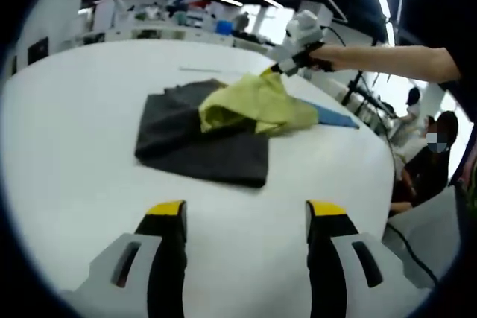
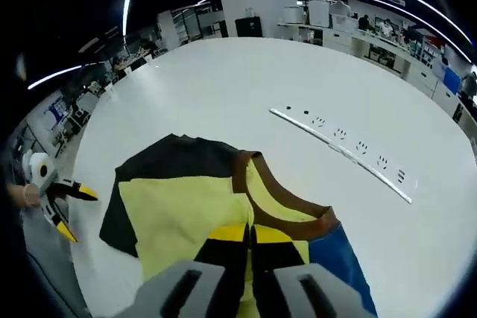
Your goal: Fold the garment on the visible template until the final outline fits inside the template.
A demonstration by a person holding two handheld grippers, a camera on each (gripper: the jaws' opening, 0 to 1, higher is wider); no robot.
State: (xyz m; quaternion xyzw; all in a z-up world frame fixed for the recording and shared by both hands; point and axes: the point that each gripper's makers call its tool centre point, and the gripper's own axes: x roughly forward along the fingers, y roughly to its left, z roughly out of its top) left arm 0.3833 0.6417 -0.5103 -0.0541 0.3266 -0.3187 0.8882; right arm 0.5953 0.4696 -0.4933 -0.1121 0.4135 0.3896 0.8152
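The right claw (image 1: 277, 69) pinches the yellow shirt's (image 1: 257, 103) edge, lifted over the dark mat (image 1: 201, 143) on the white bench (image 1: 74, 169). The left claw (image 1: 246, 217) hangs spread and empty near the mat. Best carry the fold low and flat, landing its edge inside the mat.

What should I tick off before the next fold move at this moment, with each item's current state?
1. Right gripper has a hold on the yellow garment: ok, its jaws are shut on the fabric and lift an edge.
2. Left gripper free to help: ok, jaws open above the white table, holding nothing.
3. Garment lies over the dark template: ok, mostly on it.
4. Outline fits inside the template: not ok, yellow fabric and a blue part hang past the template's edge.
5. Garment flat: not ok, it is bunched and partly lifted.
6. Power strip clear of the fold: ok, it lies apart from the garment.
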